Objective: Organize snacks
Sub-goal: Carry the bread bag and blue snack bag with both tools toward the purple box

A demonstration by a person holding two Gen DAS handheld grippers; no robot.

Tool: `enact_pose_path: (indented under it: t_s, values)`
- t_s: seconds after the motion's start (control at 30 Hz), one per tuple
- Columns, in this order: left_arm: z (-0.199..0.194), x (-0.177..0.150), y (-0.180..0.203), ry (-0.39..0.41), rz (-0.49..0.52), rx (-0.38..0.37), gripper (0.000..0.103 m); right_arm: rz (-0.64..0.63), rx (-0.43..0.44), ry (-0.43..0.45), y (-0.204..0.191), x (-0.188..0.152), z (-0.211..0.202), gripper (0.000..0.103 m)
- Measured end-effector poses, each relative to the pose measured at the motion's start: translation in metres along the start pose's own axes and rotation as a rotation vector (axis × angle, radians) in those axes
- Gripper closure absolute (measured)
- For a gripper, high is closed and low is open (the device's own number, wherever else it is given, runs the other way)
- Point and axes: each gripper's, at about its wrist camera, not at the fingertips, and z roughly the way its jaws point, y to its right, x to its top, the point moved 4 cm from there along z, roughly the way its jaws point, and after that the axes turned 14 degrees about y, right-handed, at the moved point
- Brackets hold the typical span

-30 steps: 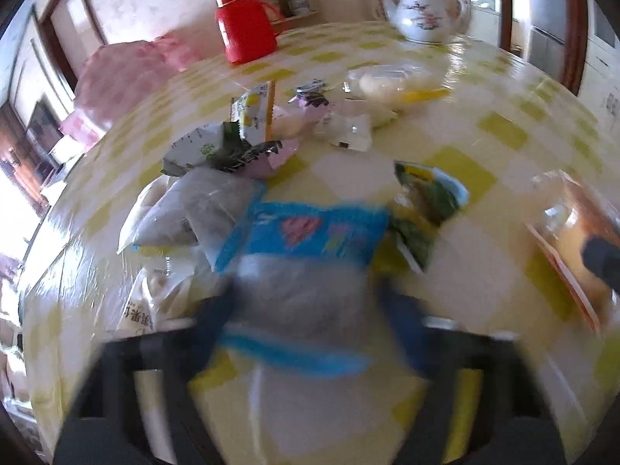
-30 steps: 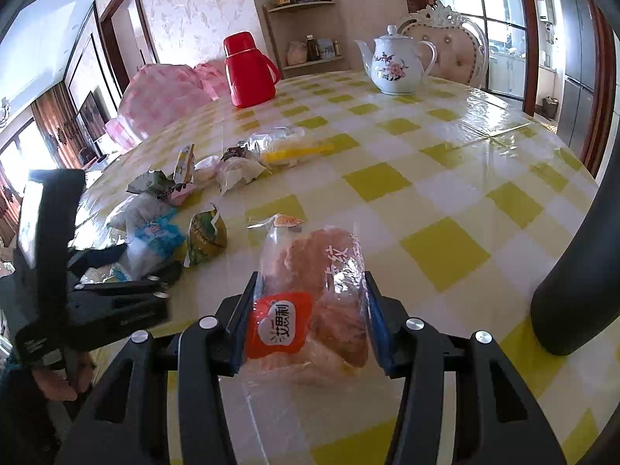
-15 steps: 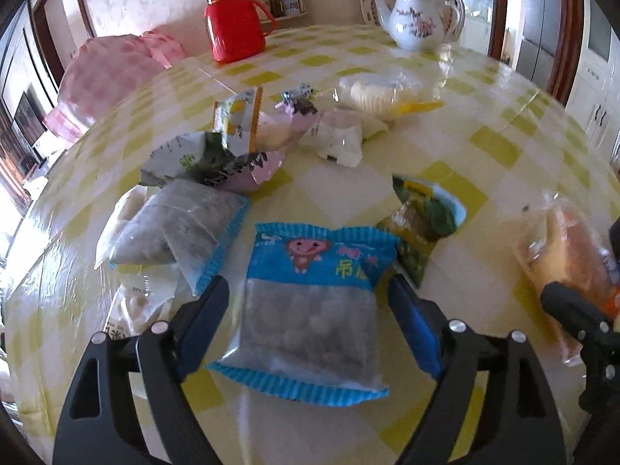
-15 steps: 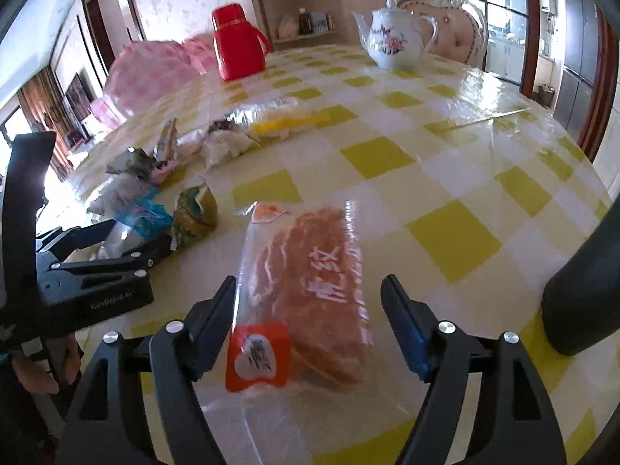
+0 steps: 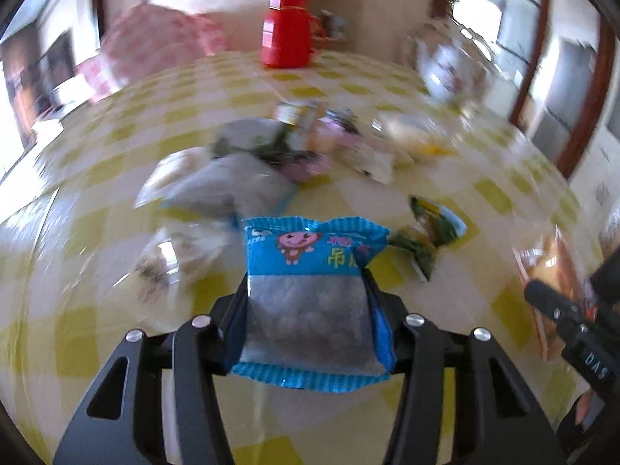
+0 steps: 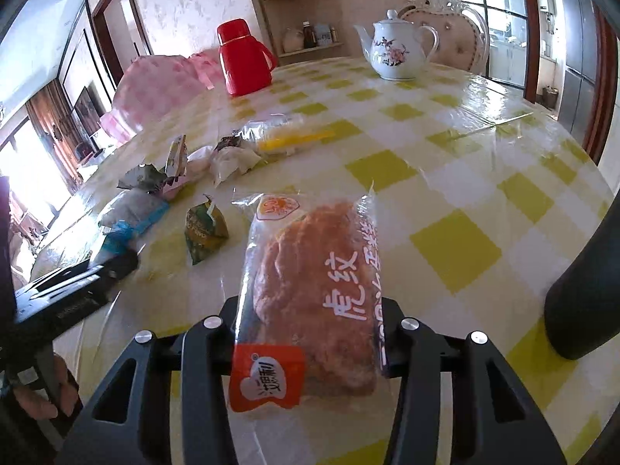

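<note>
My left gripper [image 5: 308, 310] is shut on a blue snack packet [image 5: 310, 294] with a cartoon print and holds it above the yellow checked table [image 5: 492, 193]. My right gripper [image 6: 310, 329] is shut on a clear bag of orange-brown bread [image 6: 314, 283] with an orange label. A green triangular snack [image 6: 203, 232] lies on the table between the two grippers; it also shows in the left wrist view [image 5: 430, 236]. A pile of other snack packets [image 6: 155, 190] lies to the left; in the left wrist view this pile [image 5: 271, 159] is blurred.
A red thermos [image 6: 242, 58] and a white floral teapot [image 6: 397, 46] stand at the far side. A clear bag with a yellow item [image 6: 283, 139] lies mid-table. A dark rounded object [image 6: 581, 302] stands at the right. A pink bundle [image 6: 162, 85] sits at the far left.
Both grippers were open around their packets half a second ago and have now closed on them. The left view is blurred with motion, and the blue packet is lifted.
</note>
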Motion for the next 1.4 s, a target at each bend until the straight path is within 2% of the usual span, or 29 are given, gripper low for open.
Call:
enact_pose_path:
  t_s: [0.13, 0.3, 0.5, 0.77, 1.07, 1.27, 1.4]
  values:
    - [-0.017, 0.001, -0.010, 0.056, -0.052, 0.024, 0.050, 0.017, 0.015, 0.009, 0.002, 0.000, -0.002, 0.057]
    - [-0.039, -0.008, -0.009, 0.078, -0.070, 0.038, 0.050, 0.019, 0.039, 0.010, -0.001, -0.001, -0.004, 0.057]
    - [-0.082, -0.021, -0.010, 0.106, -0.041, 0.093, 0.050, 0.060, 0.119, -0.013, -0.011, -0.008, -0.015, 0.057]
    - [-0.141, -0.045, -0.029, 0.097, 0.011, 0.167, 0.050, 0.035, 0.204, -0.031, -0.045, -0.035, -0.050, 0.057]
    - [-0.203, -0.082, -0.059, 0.084, 0.049, 0.197, 0.050, -0.013, 0.300, -0.057, -0.088, -0.059, -0.078, 0.057]
    - [-0.236, -0.101, -0.092, 0.078, 0.014, 0.216, 0.050, -0.070, 0.381, -0.068, -0.128, -0.074, -0.089, 0.057]
    - [-0.254, -0.119, -0.119, 0.032, -0.012, 0.180, 0.050, -0.116, 0.431, -0.105, -0.158, -0.086, -0.096, 0.057]
